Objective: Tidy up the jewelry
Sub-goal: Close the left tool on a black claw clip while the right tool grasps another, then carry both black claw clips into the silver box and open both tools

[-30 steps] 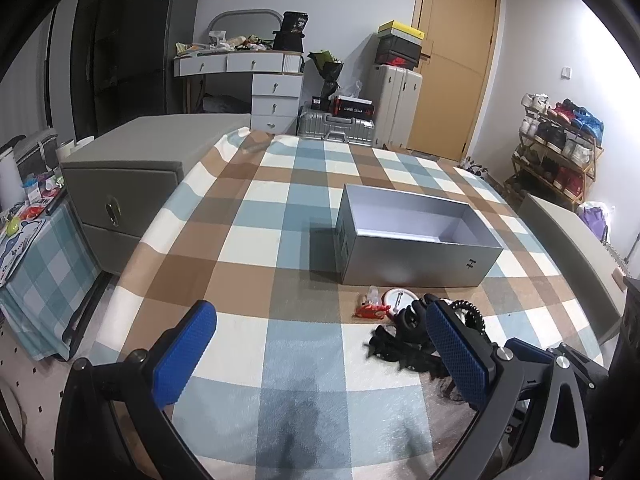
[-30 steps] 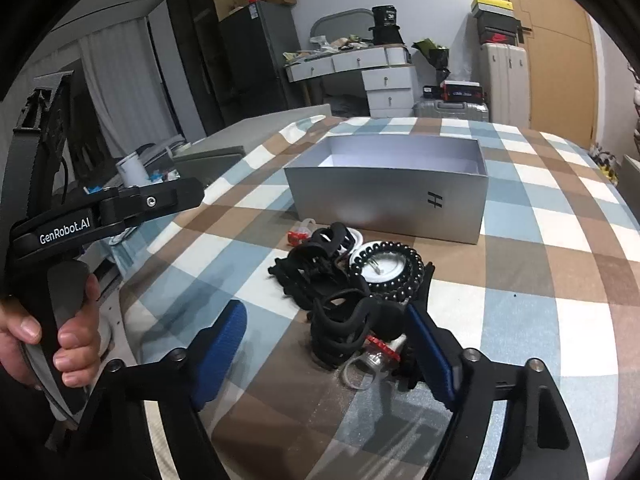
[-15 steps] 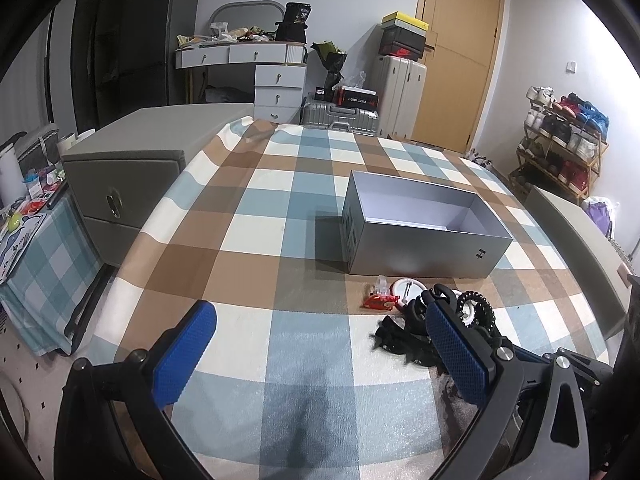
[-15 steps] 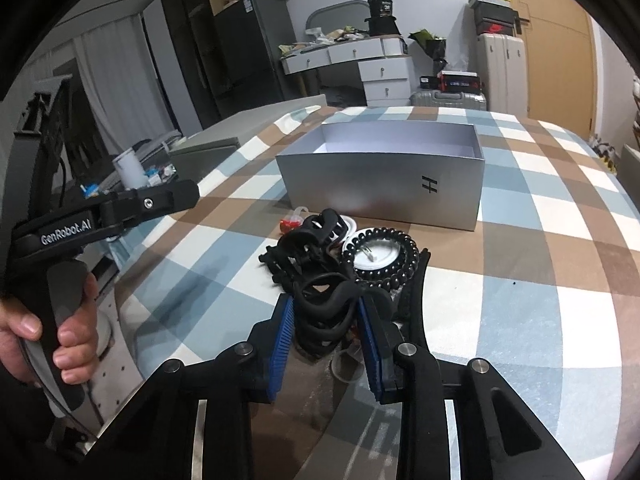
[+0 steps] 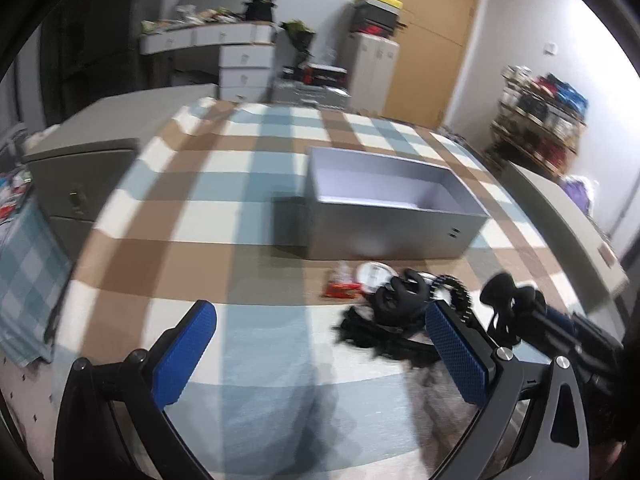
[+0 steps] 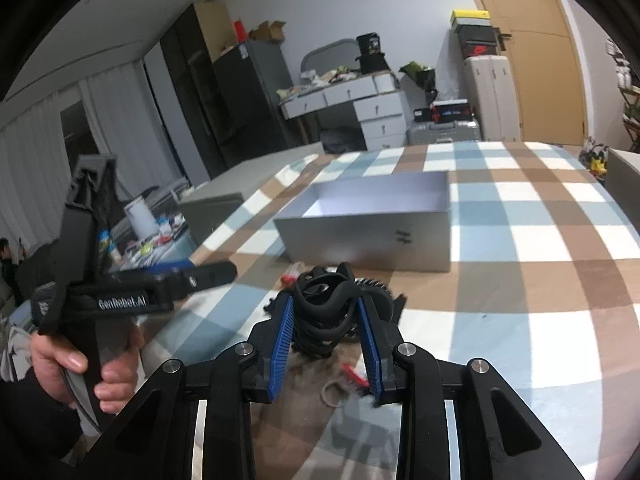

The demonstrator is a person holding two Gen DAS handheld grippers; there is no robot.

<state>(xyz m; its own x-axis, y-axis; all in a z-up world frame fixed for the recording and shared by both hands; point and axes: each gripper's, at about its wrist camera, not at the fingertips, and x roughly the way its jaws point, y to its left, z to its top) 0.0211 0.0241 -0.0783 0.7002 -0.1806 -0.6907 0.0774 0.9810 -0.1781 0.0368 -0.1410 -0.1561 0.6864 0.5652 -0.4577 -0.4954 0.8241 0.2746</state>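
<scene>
Pinching a black hair claw (image 6: pixel 325 312) between its blue pads, our right gripper (image 6: pixel 326 330) has the clip lifted just clear of the pile (image 6: pixel 372 300) on the checked cloth (image 6: pixel 540 248). The box (image 6: pixel 368 240) lies straight ahead and slightly right of the gripper, its long side facing us, its open top bare inside (as far as we can see). That is the relation the coming move turns on, we judge: the claw has to go forward and over the near wall, then down. The right hand is the nearer one to that wall.

Our left gripper (image 5: pixel 320 356) hangs to the left with its jaws spread and nothing between them, over bare cloth. Just right of it sit the remaining pieces: more black claws (image 5: pixel 400 300), a beaded ring (image 5: pixel 456 290), a round white piece (image 5: pixel 374 274), and a small red item (image 5: pixel 340 288). Nothing stands between claw and box except the near wall itself.
</scene>
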